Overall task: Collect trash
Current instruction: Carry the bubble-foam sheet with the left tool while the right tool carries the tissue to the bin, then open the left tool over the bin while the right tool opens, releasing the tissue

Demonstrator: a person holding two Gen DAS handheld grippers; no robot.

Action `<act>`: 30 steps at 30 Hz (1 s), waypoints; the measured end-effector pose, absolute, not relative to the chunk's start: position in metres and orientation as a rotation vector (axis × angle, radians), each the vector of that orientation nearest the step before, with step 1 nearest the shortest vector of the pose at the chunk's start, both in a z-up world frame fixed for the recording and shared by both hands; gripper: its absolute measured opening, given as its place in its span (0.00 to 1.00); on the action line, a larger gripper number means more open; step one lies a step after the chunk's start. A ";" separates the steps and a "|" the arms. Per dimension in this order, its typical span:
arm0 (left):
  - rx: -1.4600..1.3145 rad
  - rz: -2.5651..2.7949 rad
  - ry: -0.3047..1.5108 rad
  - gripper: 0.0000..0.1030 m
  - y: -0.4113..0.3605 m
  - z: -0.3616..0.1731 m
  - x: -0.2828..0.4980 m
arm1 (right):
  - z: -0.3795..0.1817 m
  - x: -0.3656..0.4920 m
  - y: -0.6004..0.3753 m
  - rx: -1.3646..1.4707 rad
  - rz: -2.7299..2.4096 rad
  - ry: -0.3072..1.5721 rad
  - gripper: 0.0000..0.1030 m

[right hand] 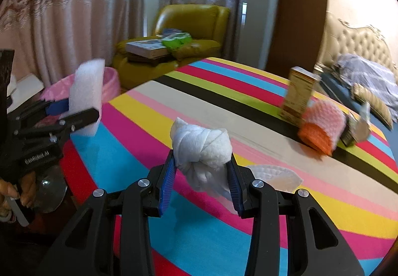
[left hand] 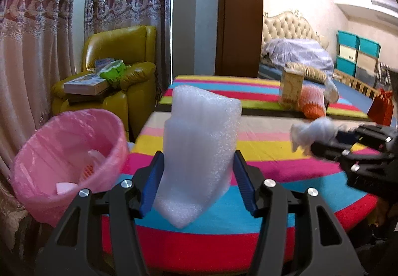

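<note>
1. The big striped table [left hand: 261, 159] fills the space in front of you. It has bright bands of pink, blue, yellow and red.
2. The pink bin [left hand: 67, 161] sits just past the table's left edge, near your left gripper. It has a pink bag inside it.
3. Your left gripper [left hand: 196, 179] is squeezed on a white foam sheet [left hand: 201, 151]. The foam stands up tall between the two blue pads, up off the table.
4. Your right gripper [right hand: 201, 176] is pinched on a white tissue wad [right hand: 201, 149]. The wad is held just above the table.
5. A flat white tissue [right hand: 273, 176] lies on the table, just beside your right gripper.
6. Far back on the table stand a yellow box [right hand: 297, 97] and a pink and orange knitted thing [right hand: 321, 124], touching each other.
</note>
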State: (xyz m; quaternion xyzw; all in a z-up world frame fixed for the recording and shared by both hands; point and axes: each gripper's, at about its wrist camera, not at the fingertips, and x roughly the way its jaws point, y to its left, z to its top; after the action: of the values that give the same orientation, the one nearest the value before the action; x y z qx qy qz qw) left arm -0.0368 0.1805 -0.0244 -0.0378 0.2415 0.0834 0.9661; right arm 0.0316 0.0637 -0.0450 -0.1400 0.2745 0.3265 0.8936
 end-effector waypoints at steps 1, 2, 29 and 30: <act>-0.081 0.177 0.470 0.54 0.187 -0.019 -0.042 | -0.043 0.031 0.069 -0.295 0.692 0.566 0.37; -0.082 0.190 0.455 0.54 0.192 -0.014 -0.045 | -0.040 0.030 0.077 -0.300 0.718 0.565 0.37; -0.283 0.542 0.515 0.55 0.390 -0.027 -0.071 | 0.004 0.043 0.290 -0.294 1.082 0.546 0.41; -0.288 0.549 0.523 0.63 0.394 -0.031 -0.071 | 0.005 0.045 0.292 -0.269 1.110 0.548 0.43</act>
State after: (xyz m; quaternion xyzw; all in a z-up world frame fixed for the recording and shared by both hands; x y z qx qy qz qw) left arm -0.0712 0.3935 -0.0307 -0.1403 0.2544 0.2671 0.9188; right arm 0.0447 0.2924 0.0047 -0.1256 0.2560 0.5186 0.8061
